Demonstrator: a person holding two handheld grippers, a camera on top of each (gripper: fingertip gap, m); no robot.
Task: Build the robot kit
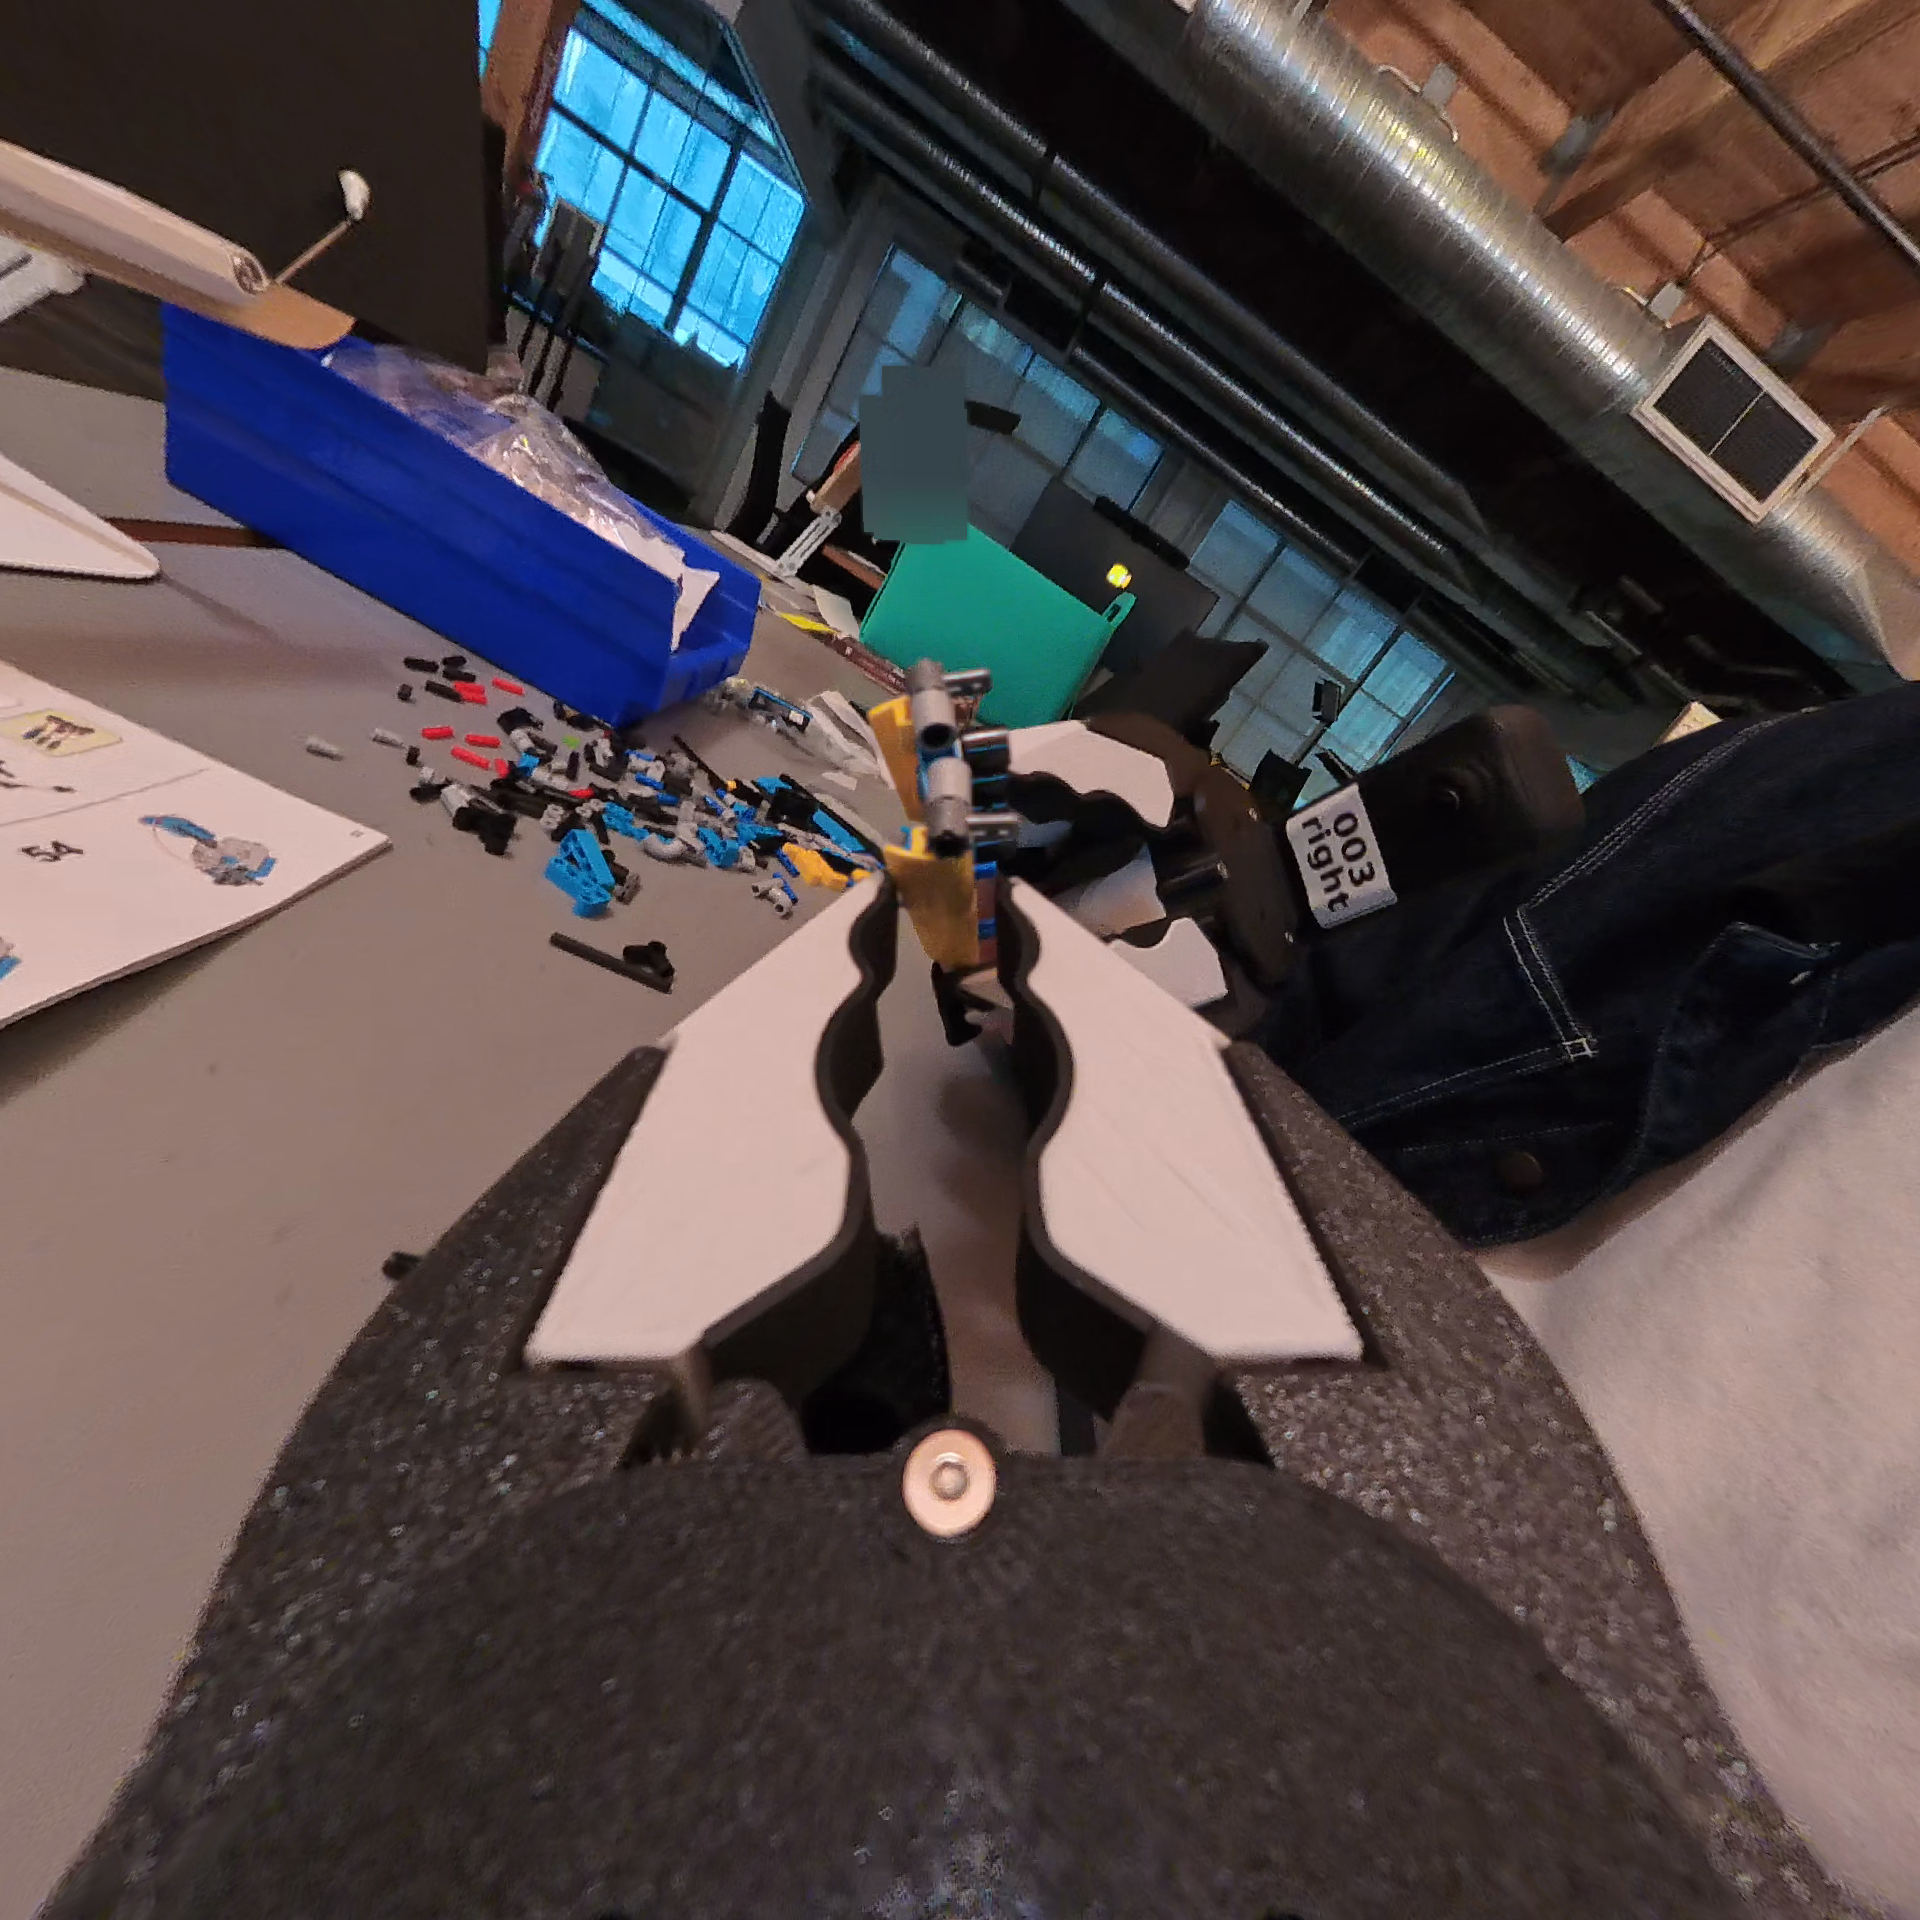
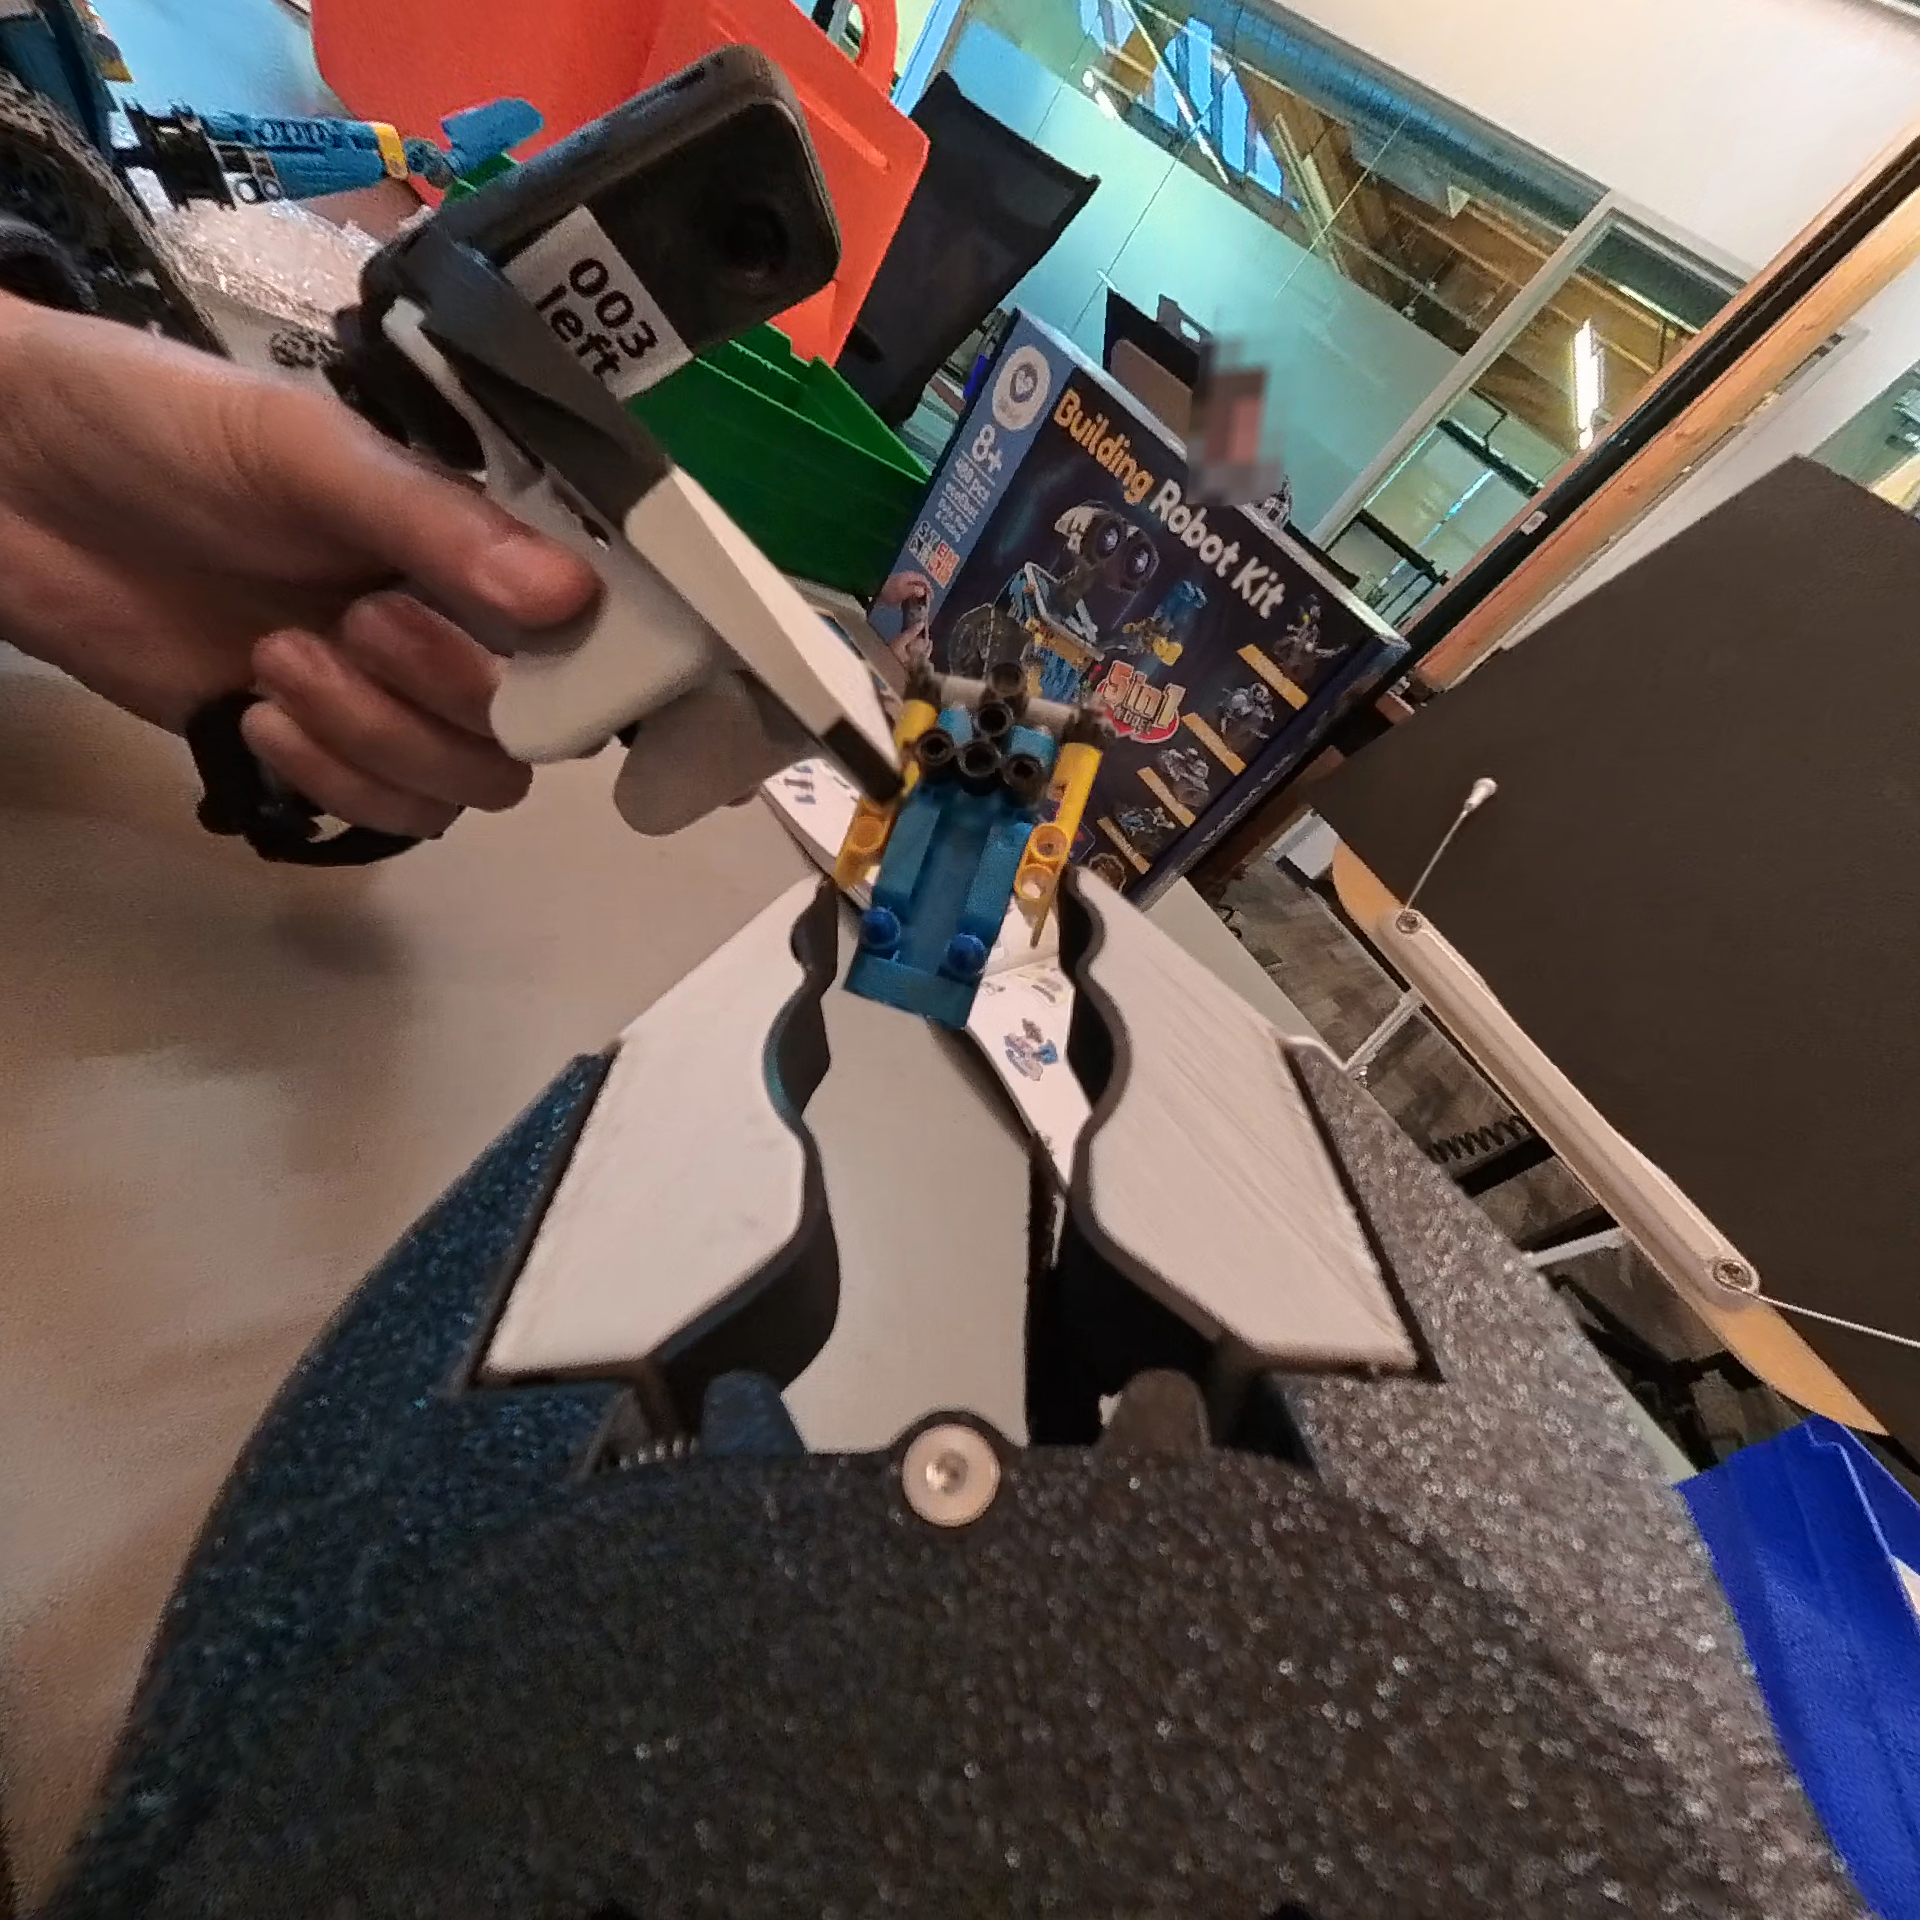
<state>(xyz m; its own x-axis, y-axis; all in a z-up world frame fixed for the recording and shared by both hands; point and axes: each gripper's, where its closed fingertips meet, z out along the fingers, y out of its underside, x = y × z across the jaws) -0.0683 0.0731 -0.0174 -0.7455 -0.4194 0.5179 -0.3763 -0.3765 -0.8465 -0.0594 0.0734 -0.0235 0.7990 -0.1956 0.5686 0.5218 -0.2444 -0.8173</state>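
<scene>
One blue bin [image 1: 447, 520] sits on the grey counter [image 1: 260, 1091], holding crumpled clear plastic [image 1: 488, 426]. Loose parts [image 1: 623, 790] lie scattered just beside it, too many to count: red, black, blue, grey. One booklet [image 1: 156, 831] lies open nearby. One kit box [image 2: 1132, 665] stands upright behind. Two grippers share one small model [image 2: 956, 831], blue with two yellow beams. Left gripper [image 1: 948, 925] fingers pinch a yellow beam; right gripper [image 2: 951, 935] fingers pinch the model's blue base. One hand [image 2: 260, 561] grips the left gripper's handle.
</scene>
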